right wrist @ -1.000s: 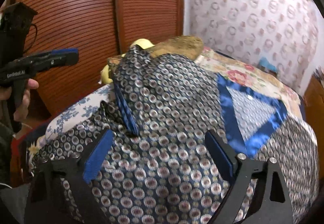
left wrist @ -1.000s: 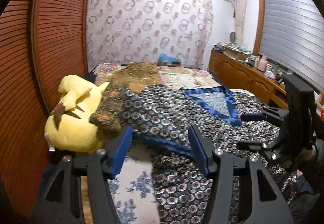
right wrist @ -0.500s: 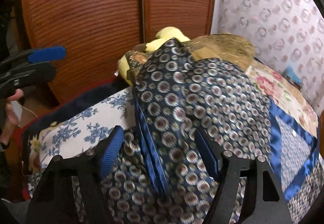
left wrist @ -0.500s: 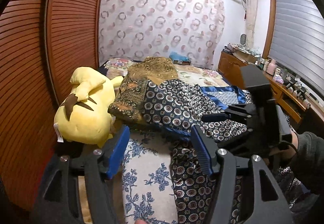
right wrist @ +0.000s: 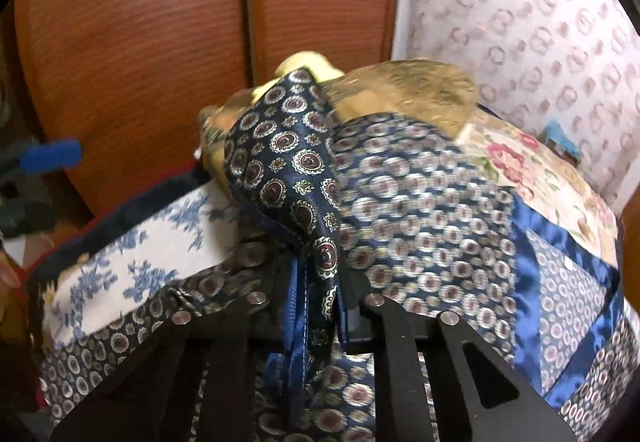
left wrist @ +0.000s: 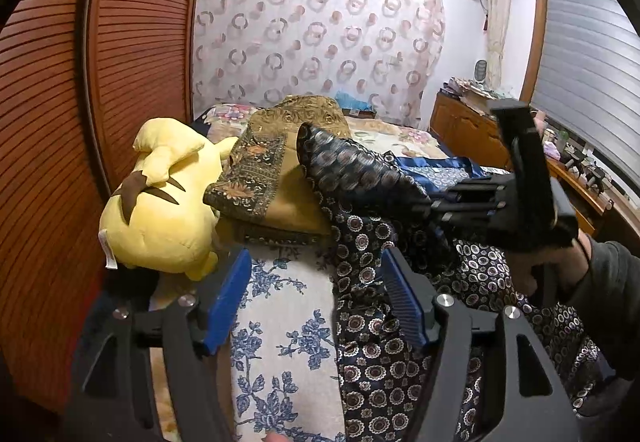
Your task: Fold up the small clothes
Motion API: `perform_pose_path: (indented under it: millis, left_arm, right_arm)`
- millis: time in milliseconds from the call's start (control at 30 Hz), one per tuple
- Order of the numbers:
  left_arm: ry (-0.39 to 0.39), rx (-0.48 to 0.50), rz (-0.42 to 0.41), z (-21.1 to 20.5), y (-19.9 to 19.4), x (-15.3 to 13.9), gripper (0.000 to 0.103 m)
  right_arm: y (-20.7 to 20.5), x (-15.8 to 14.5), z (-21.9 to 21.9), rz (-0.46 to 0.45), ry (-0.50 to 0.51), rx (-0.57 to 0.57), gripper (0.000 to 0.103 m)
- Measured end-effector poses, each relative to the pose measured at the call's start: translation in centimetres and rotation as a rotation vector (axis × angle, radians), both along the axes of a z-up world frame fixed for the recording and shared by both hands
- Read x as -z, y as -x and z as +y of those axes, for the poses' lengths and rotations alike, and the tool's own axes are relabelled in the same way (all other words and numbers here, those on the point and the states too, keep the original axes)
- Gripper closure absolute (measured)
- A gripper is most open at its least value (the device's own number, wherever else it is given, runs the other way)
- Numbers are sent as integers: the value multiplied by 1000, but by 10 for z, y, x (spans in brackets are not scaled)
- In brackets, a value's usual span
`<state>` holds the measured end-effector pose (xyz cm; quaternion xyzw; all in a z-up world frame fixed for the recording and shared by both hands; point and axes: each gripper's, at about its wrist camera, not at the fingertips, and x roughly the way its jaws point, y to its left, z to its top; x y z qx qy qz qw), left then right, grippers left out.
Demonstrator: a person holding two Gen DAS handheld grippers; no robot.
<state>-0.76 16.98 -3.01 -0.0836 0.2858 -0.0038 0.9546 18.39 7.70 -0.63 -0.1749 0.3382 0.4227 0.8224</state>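
Right wrist view: right gripper (right wrist: 320, 302) jaws clamped a fold of the patterned navy garment (right wrist: 292, 170), lifted above the bed (right wrist: 132, 254).
Left gripper (left wrist: 316, 298): jaws wide, holding nothing, near the bed's left edge.

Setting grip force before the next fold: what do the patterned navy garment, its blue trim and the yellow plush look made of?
Patterned navy garment: thin satin-like weave, probably silk or polyester, glossy and draping limply from the right gripper.
Blue trim: shinier satin with bright highlights.
Yellow plush: matte, short-pile stuffed fleece.
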Motion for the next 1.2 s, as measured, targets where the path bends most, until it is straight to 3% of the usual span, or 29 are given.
perform_pose_path:
  millis: [267, 433, 633, 867, 900, 967, 1033, 1200]
  left_arm:
    - [-17, 11, 12, -12, -10, 2, 36]
    - [-19, 22, 26, -15, -22, 6, 36]
    - [-20, 34, 38, -23, -28, 10, 36]
    - [-26, 38, 52, -25, -31, 14, 36]
    - [-24, 38, 53, -24, -31, 14, 36]
    - [-22, 38, 55, -24, -31, 16, 36]
    - [-20, 38, 60, -24, -31, 18, 36]
    - [-15, 37, 64, -24, -32, 22, 36]
  right_arm:
    - [-32, -18, -61, -17, -55, 192, 90]
    - [-38, -25, -80, 0, -87, 195, 60]
    - [-29, -12, -57, 44, -81, 98, 59]
    - [-38, 18, -13, 71, 37, 45, 59]
    - [-42, 20, -11, 78, 46, 55, 61]
    - [-49, 23, -11, 101, 36, 53, 74]
    - [-53, 22, -16, 119, 11, 42, 95]
    - [-62, 11, -41, 136, -50, 84, 101]
